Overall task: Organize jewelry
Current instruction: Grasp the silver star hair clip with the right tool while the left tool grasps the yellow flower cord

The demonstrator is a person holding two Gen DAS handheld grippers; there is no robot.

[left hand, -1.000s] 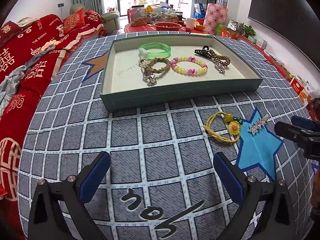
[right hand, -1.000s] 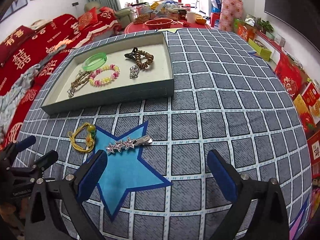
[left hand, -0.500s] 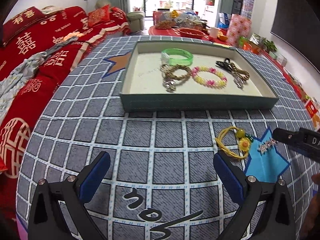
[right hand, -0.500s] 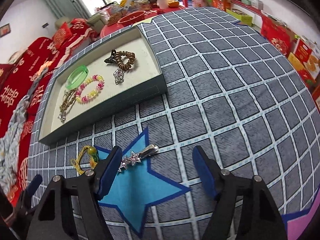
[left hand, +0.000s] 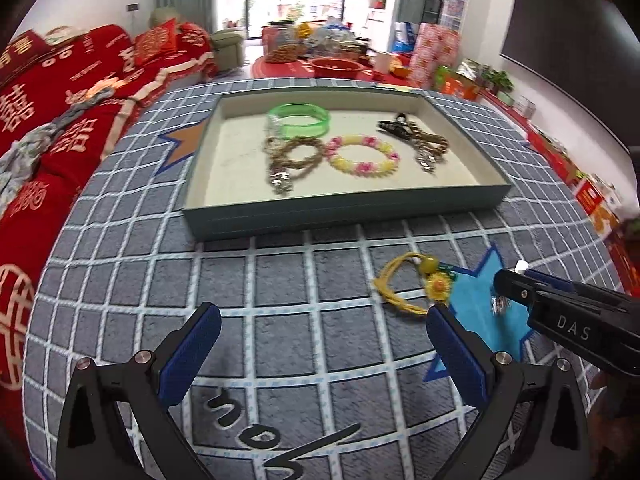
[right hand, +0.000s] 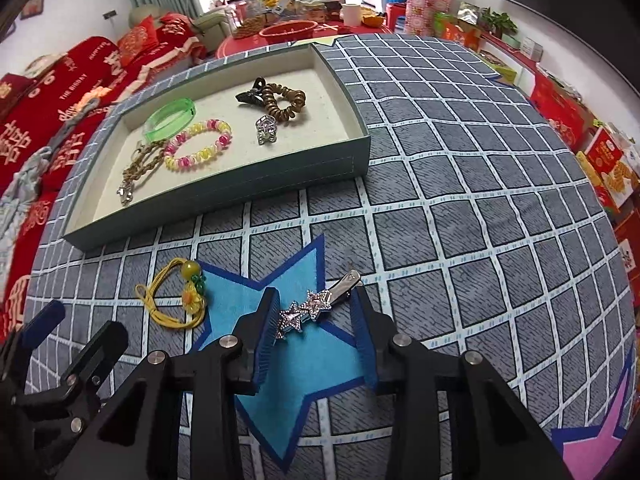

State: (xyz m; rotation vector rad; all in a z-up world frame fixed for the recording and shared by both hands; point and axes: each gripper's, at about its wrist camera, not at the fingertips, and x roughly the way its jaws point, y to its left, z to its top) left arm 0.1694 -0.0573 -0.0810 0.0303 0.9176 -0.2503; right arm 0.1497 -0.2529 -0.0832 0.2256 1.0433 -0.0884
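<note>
- Two pieces were left out on the checked mat [right hand: 460, 208] outside the tray [right hand: 224, 188]: the star hair clip [right hand: 316, 304] and the yellow cord charm [right hand: 180, 296]. Everything else I could see (green bangle [right hand: 170, 118], beaded bracelet [right hand: 198, 150], coil hair tie [right hand: 284, 102]) sat in the tray.
- The right gripper [right hand: 314, 344] was down over the clip, jaws part-way apart, a pad on either side of the stars. Couldn't tell if the pads touched it; nothing looked gripped.
- The left gripper [left hand: 320, 356] hovered wide open above the mat, holding nothing, with the charm [left hand: 416, 288] just ahead of its right finger.
- Risk, as I saw it: the clip lay flat and slanted across the jaw gap, so closing could pinch only the star edges and make it twist or skid away.
- It's thin metal on fuzzy fabric too, so the pads might ride over it or snag the mat.
- With both grippers that near each other, a bump seemed possible.
</note>
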